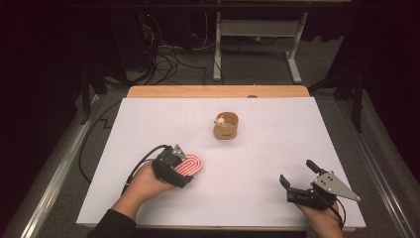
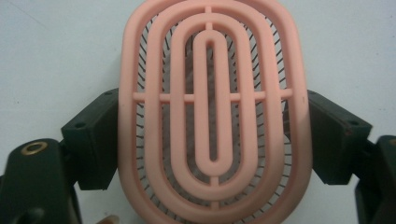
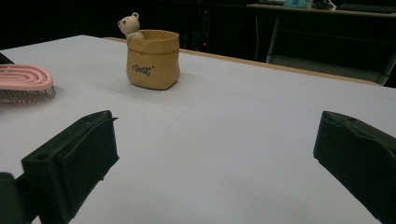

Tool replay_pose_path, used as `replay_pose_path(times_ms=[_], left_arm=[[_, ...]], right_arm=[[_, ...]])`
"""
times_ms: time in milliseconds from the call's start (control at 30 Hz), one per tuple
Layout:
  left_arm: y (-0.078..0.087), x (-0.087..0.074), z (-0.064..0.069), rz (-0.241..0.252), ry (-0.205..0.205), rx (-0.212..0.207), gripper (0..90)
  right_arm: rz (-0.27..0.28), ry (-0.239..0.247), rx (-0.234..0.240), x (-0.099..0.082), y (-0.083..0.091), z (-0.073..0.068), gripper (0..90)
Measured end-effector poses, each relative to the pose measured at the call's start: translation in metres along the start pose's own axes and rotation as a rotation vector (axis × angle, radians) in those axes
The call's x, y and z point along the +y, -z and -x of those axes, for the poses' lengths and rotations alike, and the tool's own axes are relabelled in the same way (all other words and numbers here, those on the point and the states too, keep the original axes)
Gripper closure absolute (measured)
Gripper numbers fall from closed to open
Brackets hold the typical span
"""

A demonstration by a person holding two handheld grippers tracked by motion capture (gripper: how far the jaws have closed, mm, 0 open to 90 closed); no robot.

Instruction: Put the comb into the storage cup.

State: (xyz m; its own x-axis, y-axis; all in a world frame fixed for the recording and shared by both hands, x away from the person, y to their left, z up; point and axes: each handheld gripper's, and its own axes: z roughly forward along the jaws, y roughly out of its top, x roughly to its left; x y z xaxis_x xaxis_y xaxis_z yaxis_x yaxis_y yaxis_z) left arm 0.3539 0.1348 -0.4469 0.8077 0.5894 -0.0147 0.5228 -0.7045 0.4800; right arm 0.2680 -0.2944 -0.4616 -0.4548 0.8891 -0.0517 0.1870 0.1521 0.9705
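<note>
High view first, going left to right: the left gripper (image 1: pixel 184 170) sits at the near left of the white surface (image 1: pixel 267 148), held in the person's left hand (image 1: pixel 143 186), with its cable curling off behind it. It's clamped on a pink brush (image 1: pixel 189 165), an oval one with concentric slotted rings. The brush lies flat on the surface, pointing up and to the right from the gripper.

Left gripper view makes the hold pretty clear: the pink brush (image 2: pixel 212 112) sits right between the two black jaws, one pressed on each long side at about the middle of the oval. You can see dark bristles through the slots, so it's bristle side down against the white surface (image 2: pixel 56 51).

Further back, around the middle of the surface, is a little tan pot (image 1: pixel 226 126) shaped like a paper bag, with a small bear figure (image 1: pixel 219 119) peeking over its left rim. It's well apart from both grippers.

Near right: the right gripper (image 1: pixel 295 178) is in the person's right hand (image 1: pixel 322 215), grey plate on top, jaws spread wide and holding nothing. In the right gripper view the jaws stand far apart over bare surface (image 3: pixel 243 140), with the tan pot (image 3: pixel 153 59) and bear figure (image 3: pixel 129 24) upright ahead on the left, and the pink brush (image 3: pixel 24 82) at the far left edge.
</note>
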Motion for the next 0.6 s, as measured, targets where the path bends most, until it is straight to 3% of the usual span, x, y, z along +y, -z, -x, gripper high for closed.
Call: replay_pose_path(times_ms=[300, 533, 600], left_arm=[[0.0005, -0.0008, 0.0002, 0.021, 0.005, 0.022, 18.0], [0.0015, -0.0021, -0.0022, 0.038, 0.034, 0.010, 18.1], [0.0017, -0.0022, -0.0039, 0.038, 0.057, -0.011, 18.1]], right_arm=[[-0.003, -0.002, -0.002, -0.0003, 0.0001, -0.0003, 0.4], [-0.001, 0.001, -0.003, -0.0002, 0.0013, -0.0006, 0.4], [-0.001, 0.000, -0.005, -0.0002, 0.0015, -0.0004, 0.4]])
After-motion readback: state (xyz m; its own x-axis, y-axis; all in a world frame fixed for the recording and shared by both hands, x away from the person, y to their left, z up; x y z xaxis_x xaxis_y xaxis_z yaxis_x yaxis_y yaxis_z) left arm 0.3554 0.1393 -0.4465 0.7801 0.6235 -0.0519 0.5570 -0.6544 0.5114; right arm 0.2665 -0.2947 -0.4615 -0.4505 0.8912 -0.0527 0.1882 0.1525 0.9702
